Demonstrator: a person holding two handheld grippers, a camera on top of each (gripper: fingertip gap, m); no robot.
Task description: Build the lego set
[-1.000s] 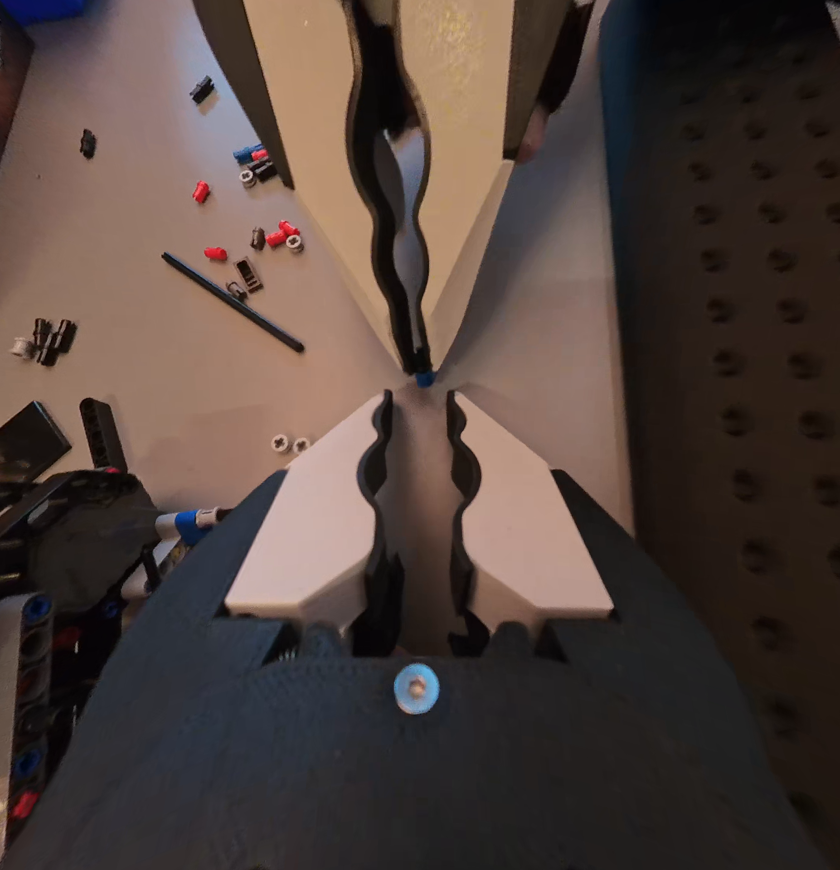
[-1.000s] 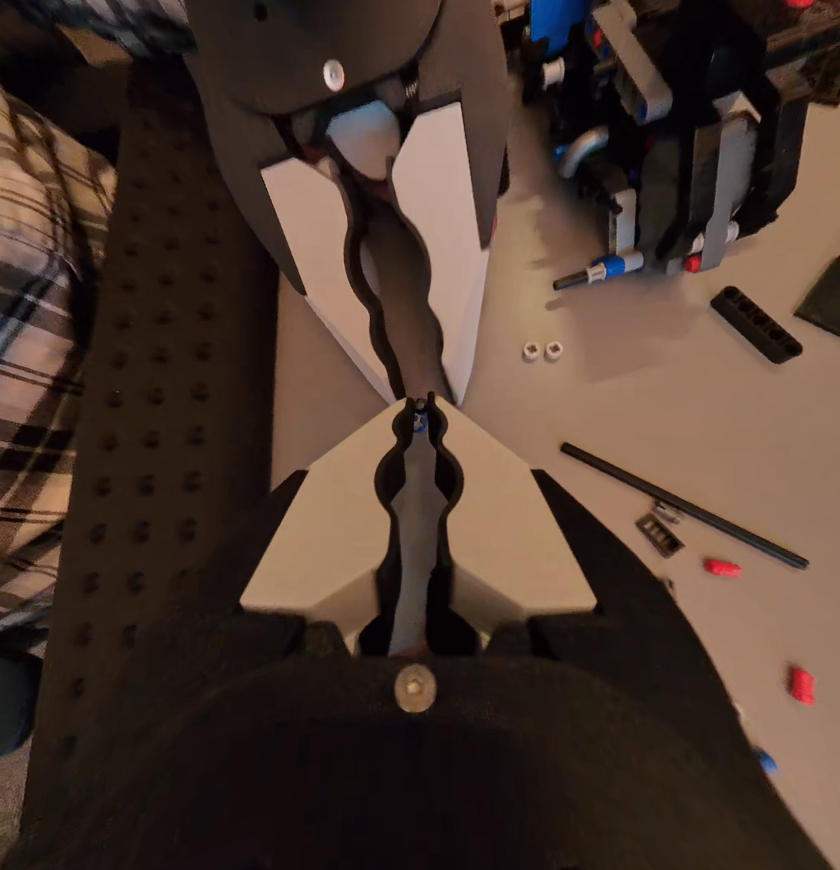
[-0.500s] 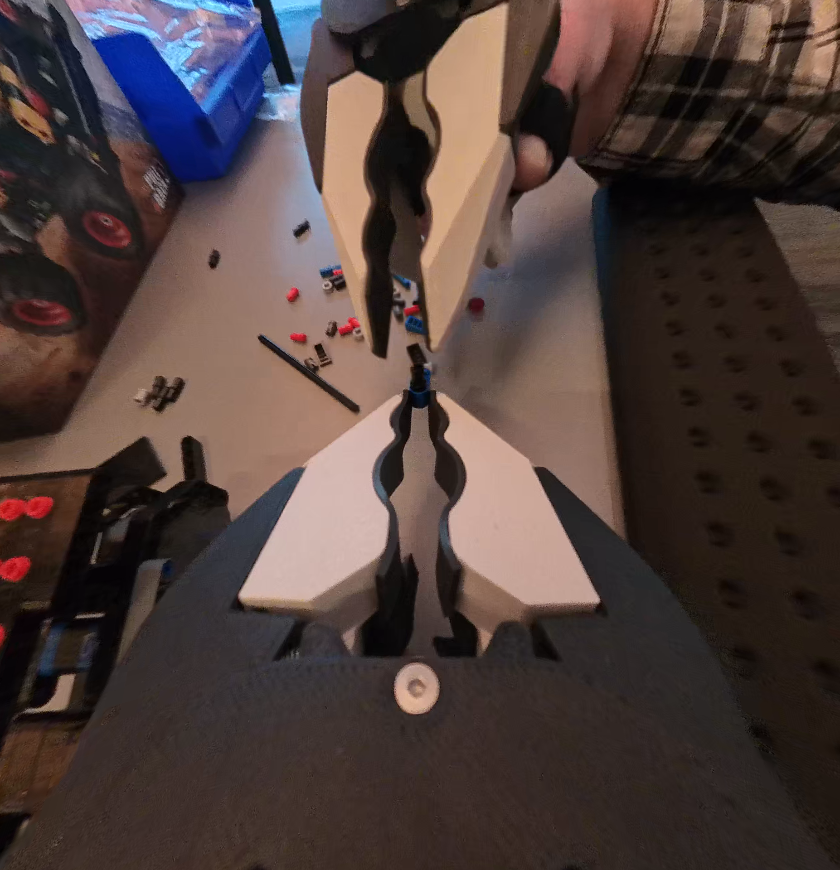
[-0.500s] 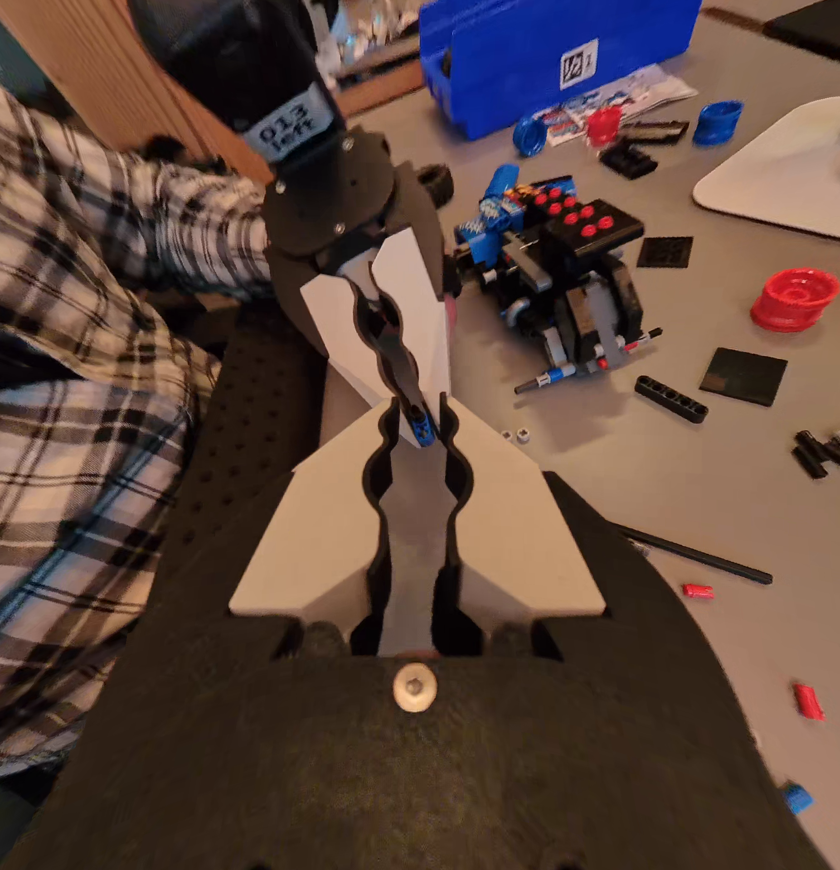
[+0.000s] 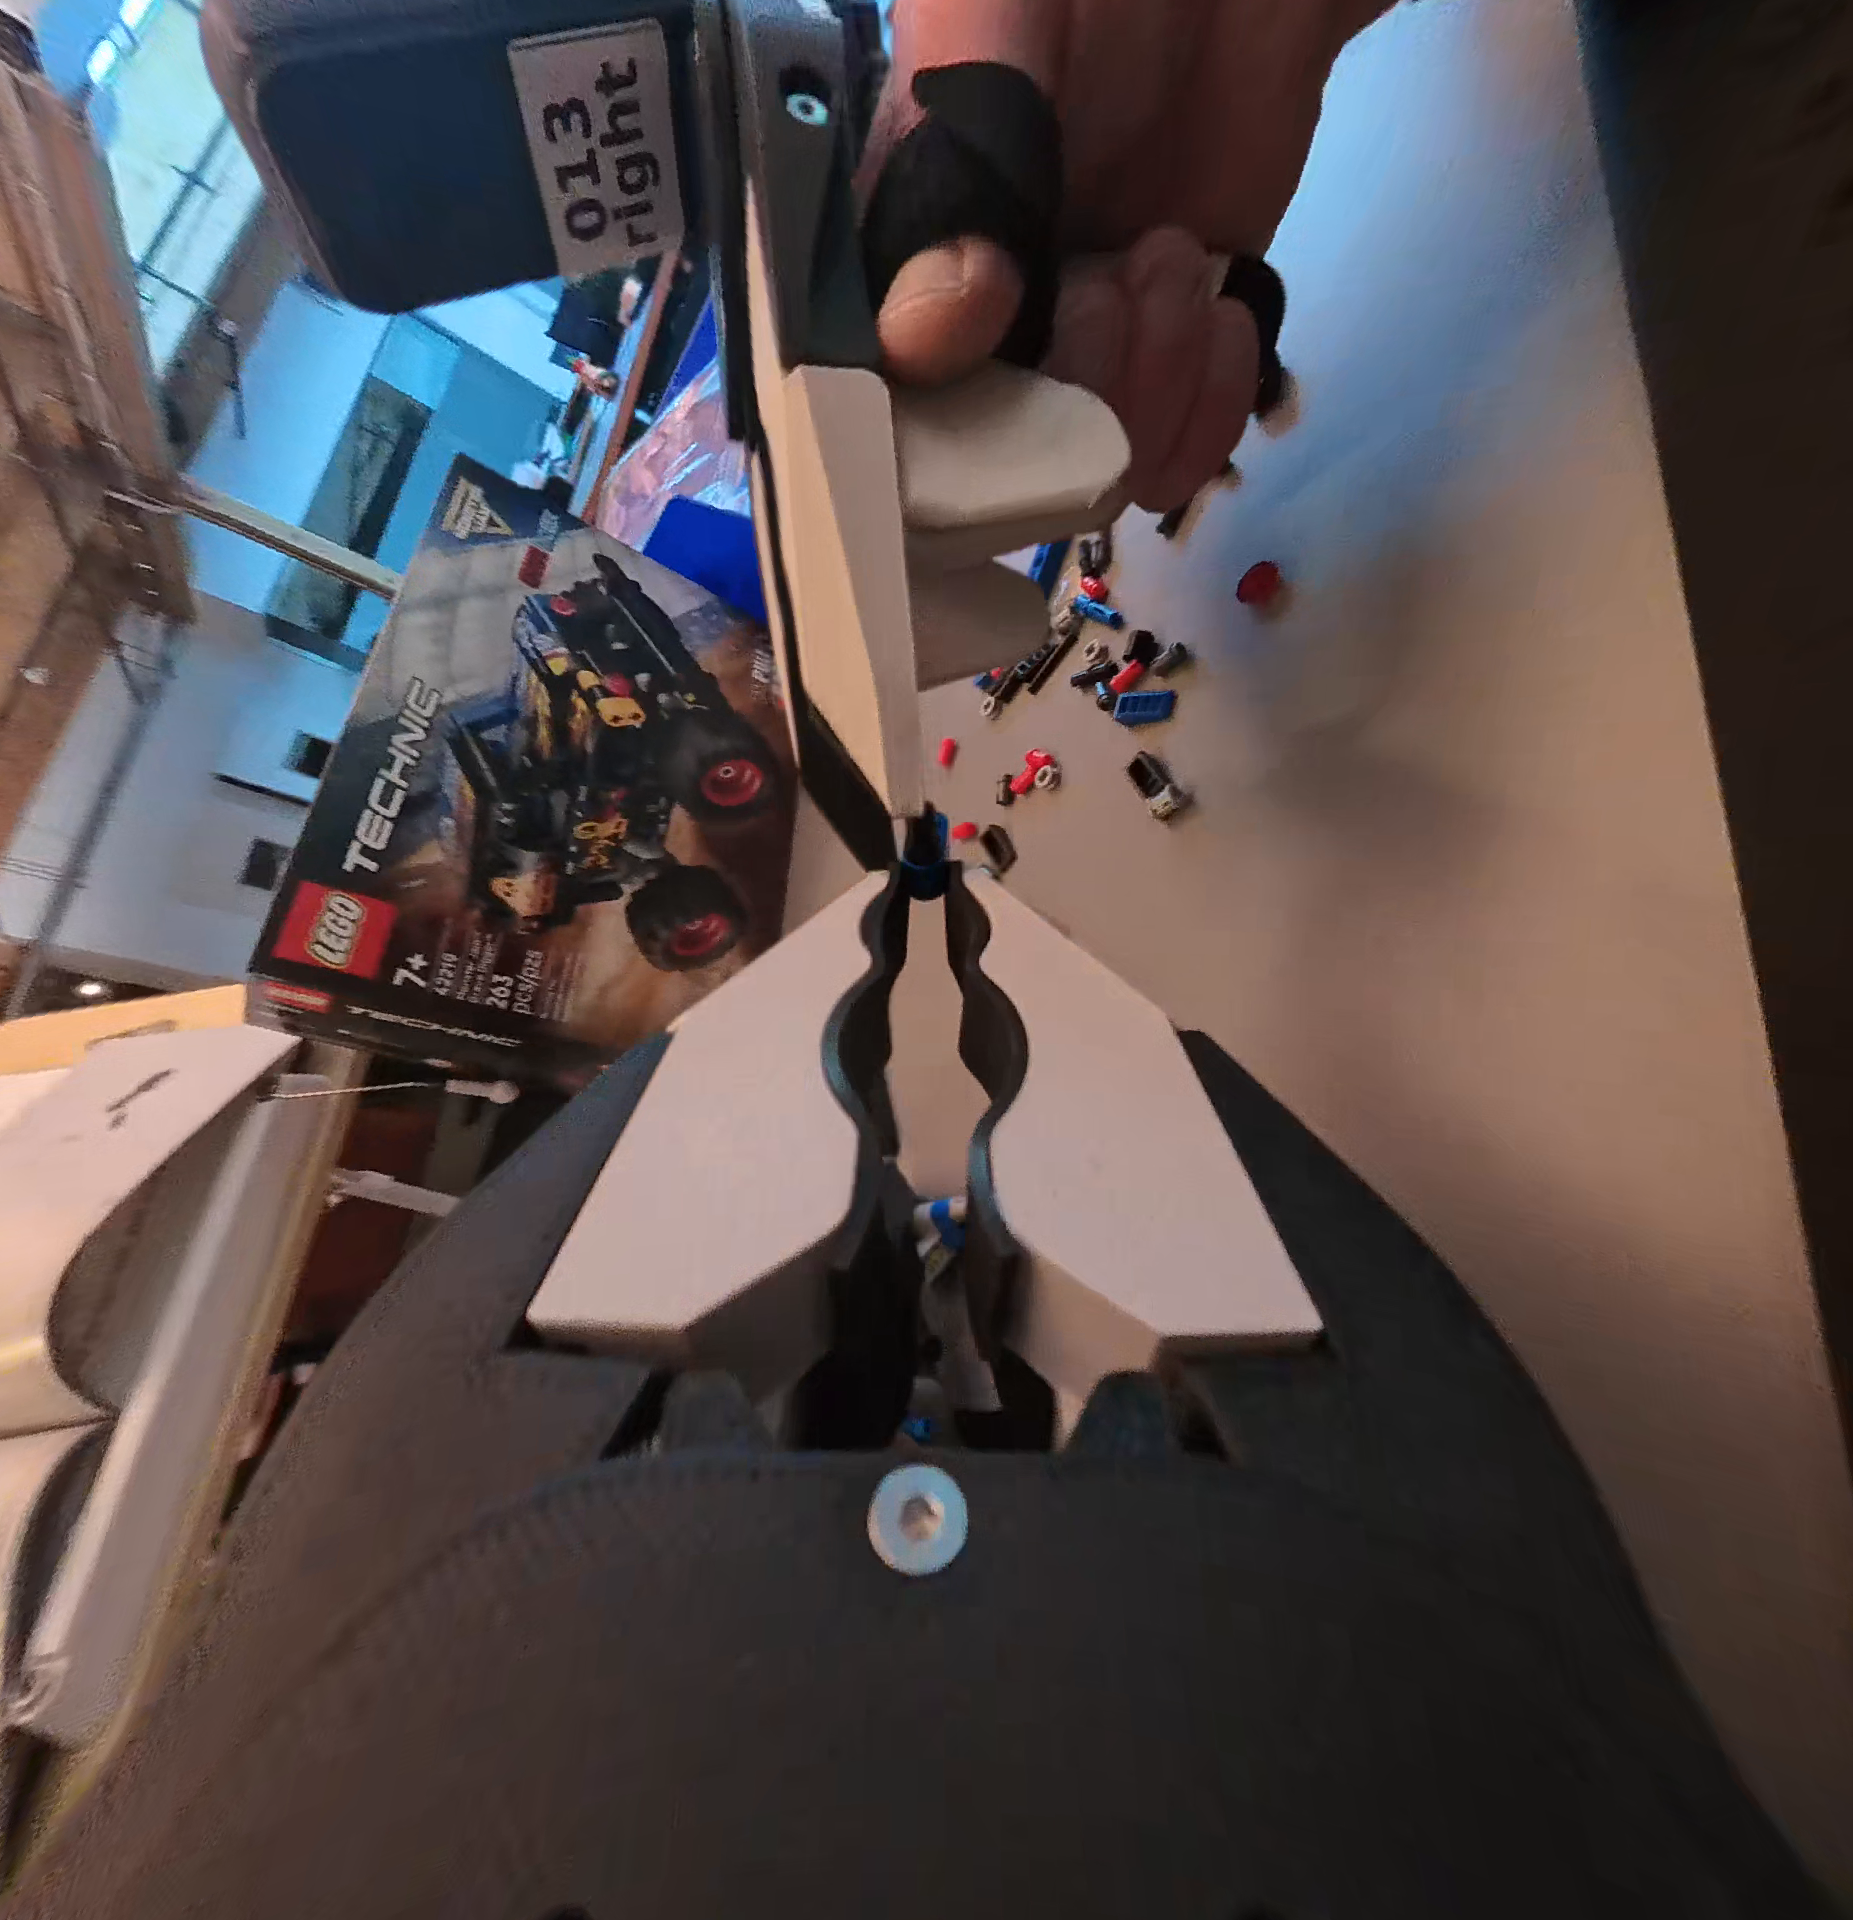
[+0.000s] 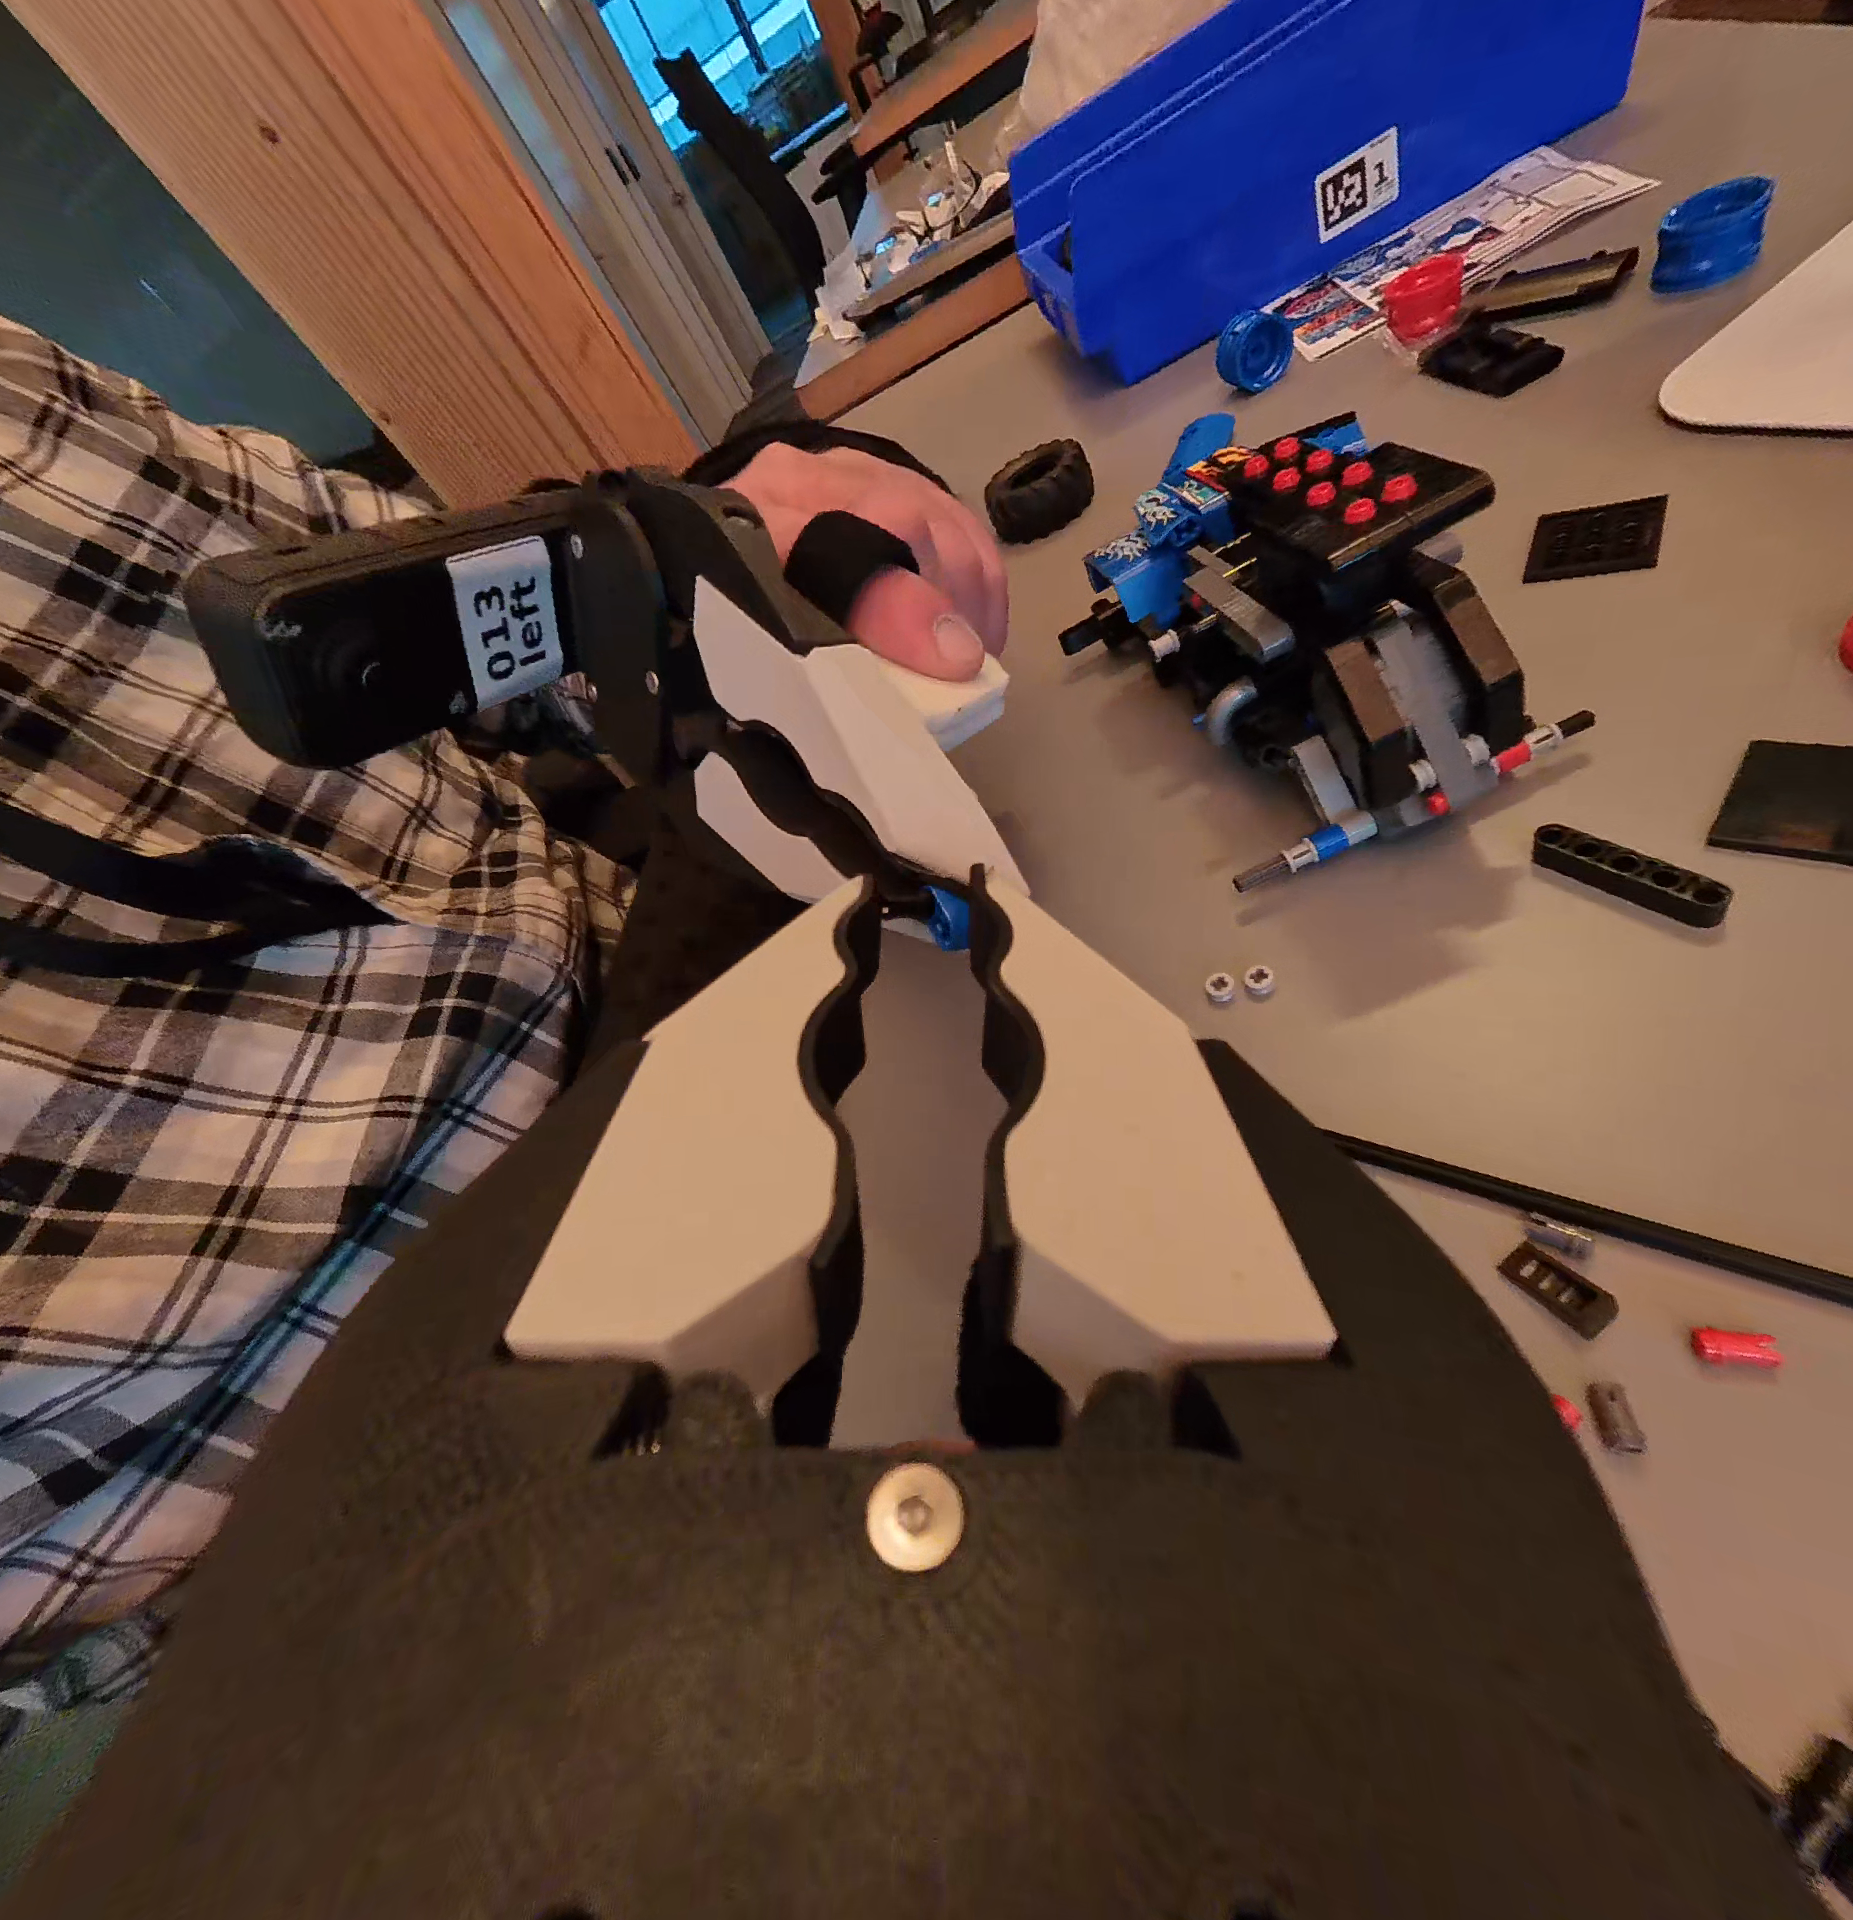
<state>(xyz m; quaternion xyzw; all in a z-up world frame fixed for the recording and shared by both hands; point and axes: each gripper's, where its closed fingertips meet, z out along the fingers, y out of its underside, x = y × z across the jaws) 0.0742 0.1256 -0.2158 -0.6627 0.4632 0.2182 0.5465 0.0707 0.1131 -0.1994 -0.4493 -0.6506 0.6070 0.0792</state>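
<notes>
My left gripper (image 5: 924,883) is shut on a small blue pin (image 5: 924,875) with a black end and holds it in the air above the grey table (image 5: 1421,935). My right gripper (image 6: 922,906) meets it tip to tip. Its fingers stand a little apart on either side of the blue pin (image 6: 946,914) without pinching it. In the left wrist view the right gripper (image 5: 914,816) comes down edge-on from above, held by a hand. In the right wrist view the left gripper (image 6: 901,894) reaches in from the left. The half-built black and blue truck (image 6: 1348,644) stands on the table behind.
The set's box (image 5: 527,790) stands at the left. Small loose pieces (image 5: 1109,665) lie on the table. A black beam (image 6: 1628,873), a long black axle (image 6: 1628,1236), two grey bushes (image 6: 1239,982), a black tyre (image 6: 1041,488) and a blue bin (image 6: 1265,197) are nearby. My left and right fingertips are right by each other. It is some 12 cm from my left tips to the long black axle (image 6: 1628,1236).
The pin has passed from my right gripper to my left: the left shut on it and the right opened. Both grippers have risen from the table and tilted.
</notes>
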